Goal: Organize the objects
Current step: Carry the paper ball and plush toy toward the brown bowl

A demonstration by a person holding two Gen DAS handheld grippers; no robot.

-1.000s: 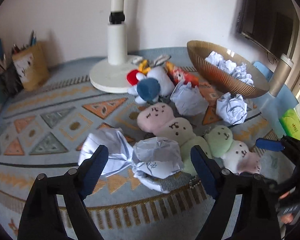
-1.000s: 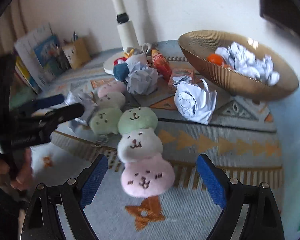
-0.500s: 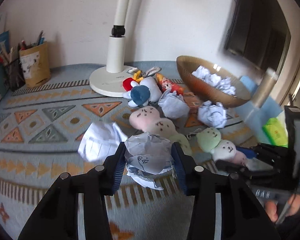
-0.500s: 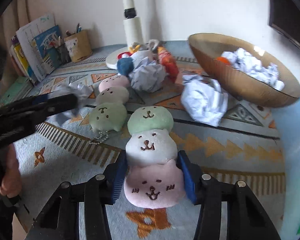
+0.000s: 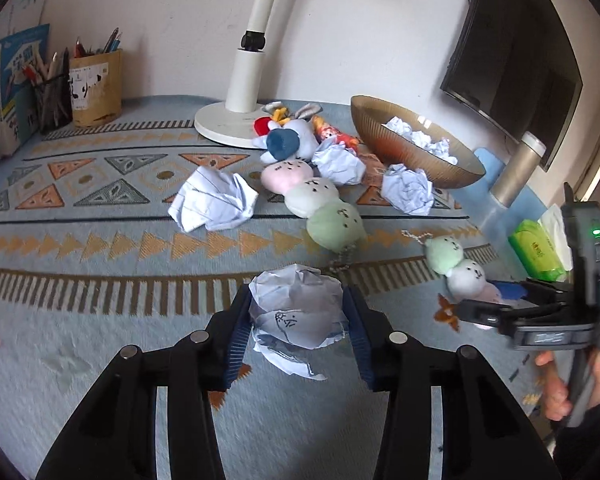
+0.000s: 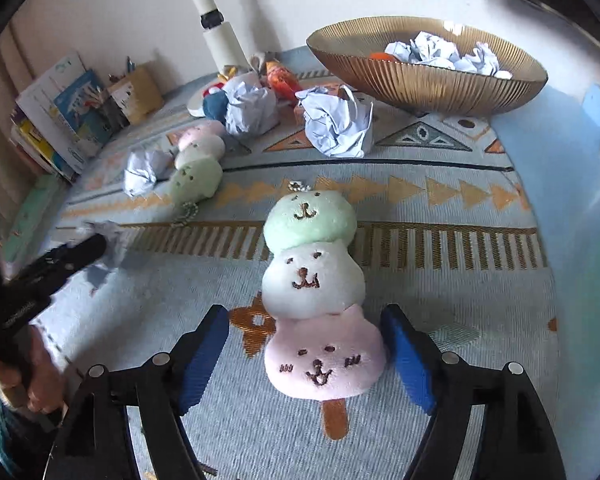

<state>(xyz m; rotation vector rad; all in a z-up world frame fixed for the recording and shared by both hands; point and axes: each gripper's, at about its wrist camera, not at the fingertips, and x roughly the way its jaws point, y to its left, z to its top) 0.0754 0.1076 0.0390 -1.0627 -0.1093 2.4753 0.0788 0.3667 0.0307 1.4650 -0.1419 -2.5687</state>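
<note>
Crumpled paper ball (image 5: 298, 308) pinched by left gripper (image 5: 298, 322), well short of ribbed amber bowl (image 5: 400, 150).
Bowl holds paper wads; soft 3-ball plush skewer (image 6: 318, 296) lies betw. right gripper (image 6: 306, 354) jaws, just opening, pads clear.

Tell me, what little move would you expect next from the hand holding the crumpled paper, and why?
Probably a lift toward the brown bowl. The left gripper is shut on a paper ball, and the bowl already holds similar crumpled paper, so that looks like where it belongs. The right gripper, whose jaws have just been opening, stands around a plush toy without pressing it.
</note>
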